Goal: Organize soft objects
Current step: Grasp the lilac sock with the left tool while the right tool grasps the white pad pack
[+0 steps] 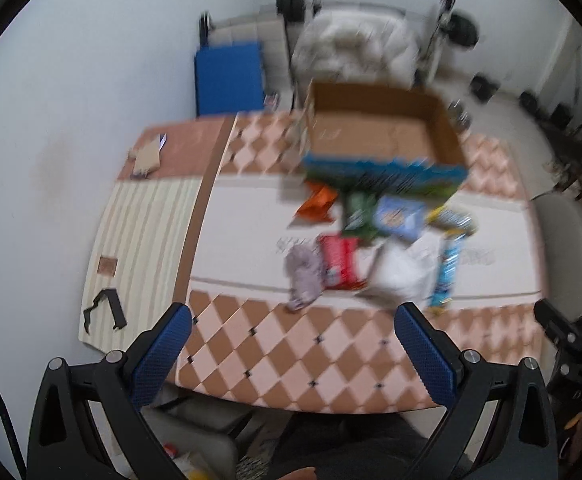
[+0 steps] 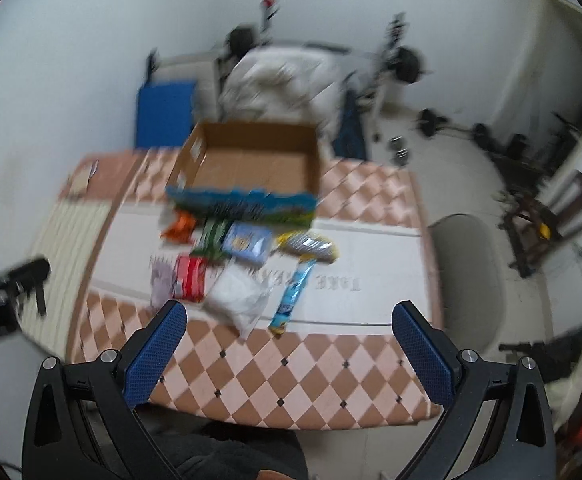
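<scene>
Above a table [image 1: 275, 360] dressed in a diamond-patterned cloth, you hold both tools high and clear of the goods, and both views are blurred. Your left gripper [image 1: 293, 340] stands wide, its blue-padded fingers [image 1: 163, 356] spread over the near edge of the cloth with nothing between them. Your right gripper [image 2: 291, 340] is spread just as wide and grips nothing.

At the far side of the table sits an open cardboard box [image 1: 379, 136], its near wall printed in blue and green. Just in front of it, on the pale middle band of the cloth, lies a loose cluster of soft packets: an orange packet [image 1: 317, 204] at the left, a green packet [image 1: 357, 216] beside it, a light blue packet [image 1: 401, 218] next along, and a yellow-edged silver packet [image 2: 309, 248] at the right. Nearer to you lie a greyish cloth bundle [image 1: 303, 276], a red packet [image 1: 339, 264] touching it, a white plastic bag [image 1: 401, 276], and a long blue-and-yellow wrapper [image 1: 445, 276] running near to far. Off at the far left corner rests a small piece of cardboard [image 1: 147, 158].
</scene>
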A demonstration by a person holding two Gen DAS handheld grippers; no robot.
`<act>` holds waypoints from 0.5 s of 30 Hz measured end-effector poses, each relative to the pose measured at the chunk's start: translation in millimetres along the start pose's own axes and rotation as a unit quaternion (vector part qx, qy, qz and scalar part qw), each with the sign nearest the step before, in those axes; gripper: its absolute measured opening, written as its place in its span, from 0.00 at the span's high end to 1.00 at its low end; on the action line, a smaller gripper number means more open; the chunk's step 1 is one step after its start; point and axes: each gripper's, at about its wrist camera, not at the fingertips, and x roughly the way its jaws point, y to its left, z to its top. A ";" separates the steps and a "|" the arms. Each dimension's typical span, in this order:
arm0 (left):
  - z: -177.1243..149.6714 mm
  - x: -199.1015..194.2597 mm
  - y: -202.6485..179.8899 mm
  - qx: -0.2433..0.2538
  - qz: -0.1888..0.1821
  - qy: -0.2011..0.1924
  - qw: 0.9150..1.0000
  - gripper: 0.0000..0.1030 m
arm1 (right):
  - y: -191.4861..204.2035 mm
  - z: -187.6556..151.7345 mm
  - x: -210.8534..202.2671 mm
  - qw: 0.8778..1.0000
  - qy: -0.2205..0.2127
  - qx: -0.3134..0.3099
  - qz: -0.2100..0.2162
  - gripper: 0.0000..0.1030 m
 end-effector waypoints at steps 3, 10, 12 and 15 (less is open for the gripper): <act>0.2 67.3 8.9 0.009 0.015 0.055 0.998 0.00 | 23.0 9.9 76.8 0.996 0.047 -0.079 -0.004 0.00; -16.0 180.9 23.5 0.018 0.023 0.143 0.989 0.00 | 88.6 20.6 238.1 0.966 0.107 -0.236 -0.001 0.00; -15.2 199.5 26.2 0.016 0.018 0.151 0.988 0.00 | 107.9 22.1 271.8 0.952 0.124 -0.281 -0.004 0.00; -10.7 213.8 28.0 0.008 0.001 0.154 0.988 0.00 | 126.4 21.7 320.4 0.930 0.189 -0.315 0.023 0.00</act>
